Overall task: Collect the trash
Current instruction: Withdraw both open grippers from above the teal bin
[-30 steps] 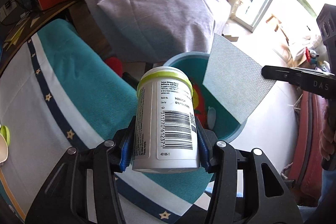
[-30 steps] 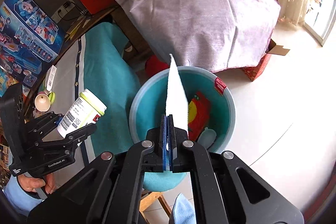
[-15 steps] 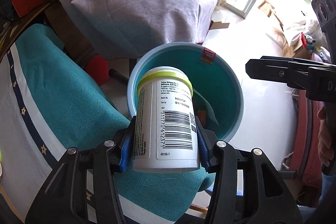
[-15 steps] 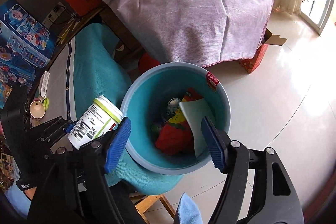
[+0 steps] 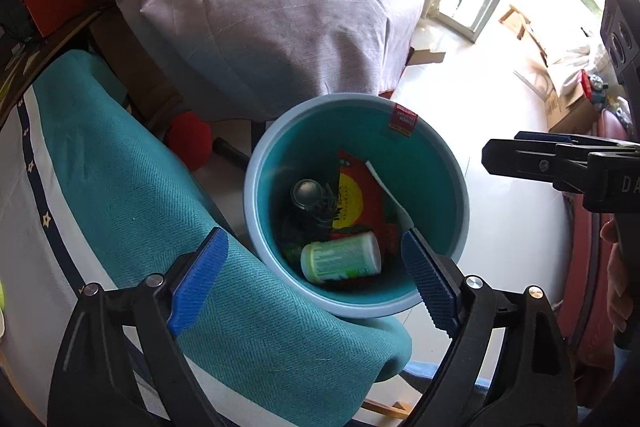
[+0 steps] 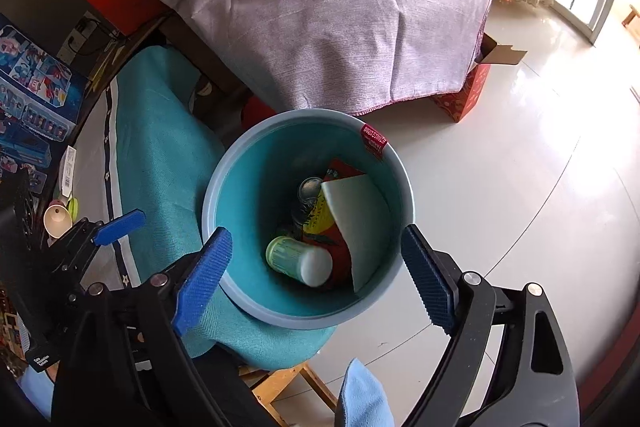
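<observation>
Nearest in the left wrist view, the left gripper (image 5: 314, 277) stands released, its blue-padded fingers (image 5: 198, 281) spread wide with nothing between them, one over the teal cloth (image 5: 132, 211) and the other at the near right rim of the bin. The right gripper (image 6: 316, 281) is likewise released and empty, its pads splayed to either side of the bin's near rim. Just beyond both grippers sits the round teal bin (image 5: 448, 171), its near left edge touching the draped teal cloth. Inside it, toward the near side, the white tub with a green-yellow lid (image 5: 340, 262) lies on its side. Just past it rests a red and yellow packet (image 5: 356, 199), with a pale sheet (image 6: 356, 215) curved against the bin's right inner wall and partly covering the packet. A round glassy object (image 5: 307, 193), too dim to identify, lies farther in on the left. A red label (image 5: 403, 119) hangs over the far rim. Behind the bin, a purple cloth (image 5: 280, 7) covers a large piece of furniture, and pale glossy floor (image 6: 520, 167) spreads to the right.
</observation>
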Demonstrator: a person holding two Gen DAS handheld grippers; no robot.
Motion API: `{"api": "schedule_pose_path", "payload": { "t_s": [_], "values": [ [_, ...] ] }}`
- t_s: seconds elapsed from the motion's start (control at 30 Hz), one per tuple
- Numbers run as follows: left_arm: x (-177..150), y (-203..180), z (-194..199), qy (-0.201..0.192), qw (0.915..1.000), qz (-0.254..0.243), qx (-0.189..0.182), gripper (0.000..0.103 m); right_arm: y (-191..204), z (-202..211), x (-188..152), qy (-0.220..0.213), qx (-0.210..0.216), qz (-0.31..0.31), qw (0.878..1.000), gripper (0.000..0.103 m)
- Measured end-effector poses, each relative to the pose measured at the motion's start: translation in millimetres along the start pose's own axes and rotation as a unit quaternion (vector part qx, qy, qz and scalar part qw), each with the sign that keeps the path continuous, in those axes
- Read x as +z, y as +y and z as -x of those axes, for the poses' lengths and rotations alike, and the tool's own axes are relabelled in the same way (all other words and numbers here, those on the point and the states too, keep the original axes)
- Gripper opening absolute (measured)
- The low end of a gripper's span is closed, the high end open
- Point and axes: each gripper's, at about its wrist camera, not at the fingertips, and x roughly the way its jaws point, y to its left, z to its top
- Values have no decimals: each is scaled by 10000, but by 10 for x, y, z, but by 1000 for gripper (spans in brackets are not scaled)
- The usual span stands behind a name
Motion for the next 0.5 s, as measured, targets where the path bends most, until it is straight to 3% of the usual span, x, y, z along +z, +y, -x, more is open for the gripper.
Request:
{"api": "schedule_pose_path", "payload": {
  "t_s": [0.5],
  "values": [
    [-242, 227, 244, 6, 9994, 246, 230, 96, 344, -44, -59, 203, -111, 282, 9993, 86]
  ]
}}
